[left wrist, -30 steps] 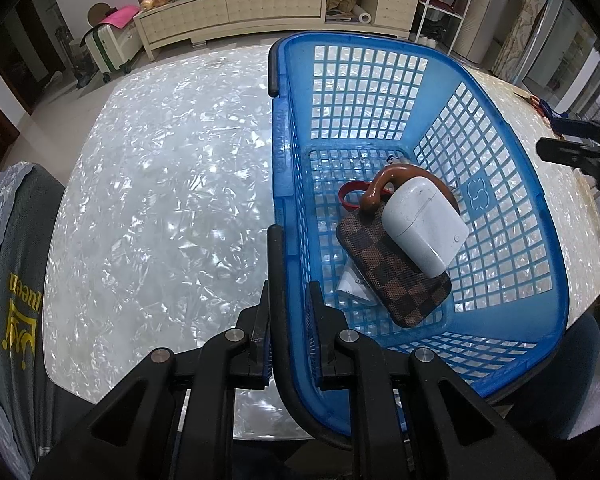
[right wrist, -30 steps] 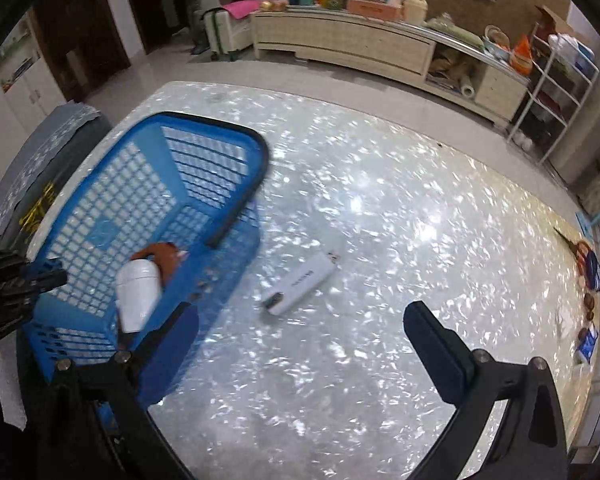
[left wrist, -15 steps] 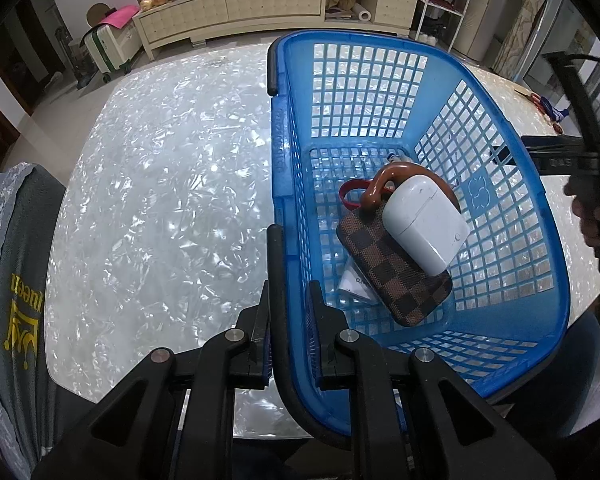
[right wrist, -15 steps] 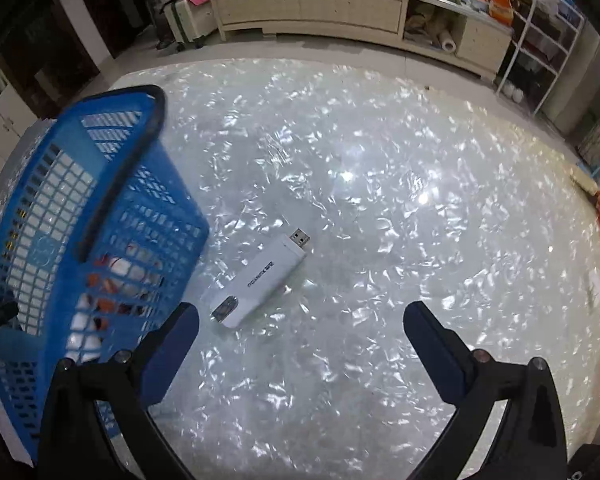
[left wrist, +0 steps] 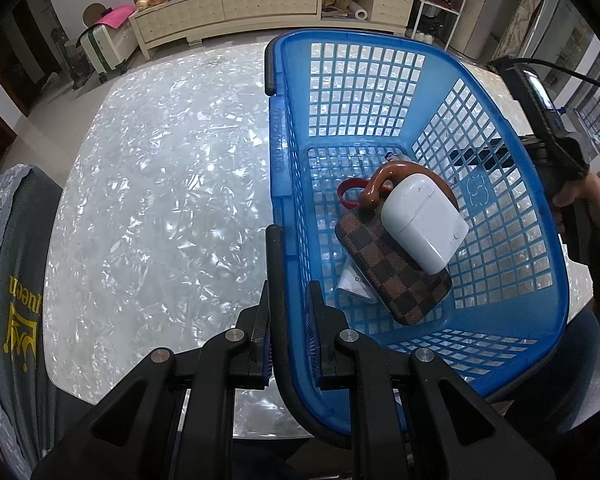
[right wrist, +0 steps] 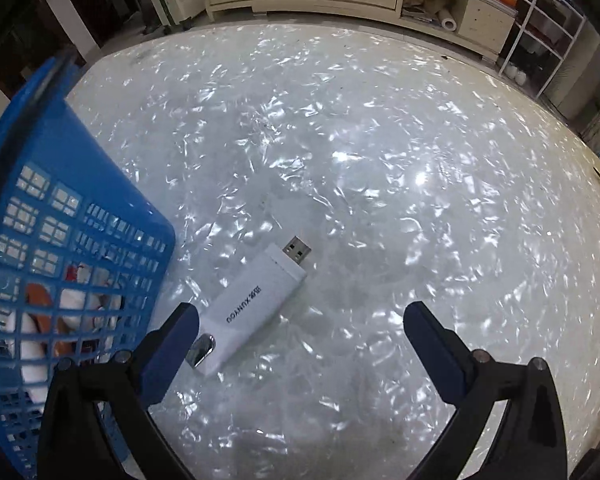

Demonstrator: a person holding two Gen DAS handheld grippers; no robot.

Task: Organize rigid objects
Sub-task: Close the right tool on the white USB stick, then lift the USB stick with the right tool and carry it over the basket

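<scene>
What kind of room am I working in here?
Likely a home living room: a long cream sideboard cluttered with household goods, a small suitcase on the floor, and a white wire shelf rack beside a shell-patterned table.

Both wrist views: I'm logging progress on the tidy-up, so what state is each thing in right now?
left gripper: shut on the basket's black rim handle.
right gripper: open, empty, over the table.
blue basket: upright on the table, partly filled.
white USB dongle: flat on the table beside the basket, plug uncapped, not gripped.
white earbud case: lid closed, lying on the wallet.
checkered wallet: flat in the basket.
</scene>
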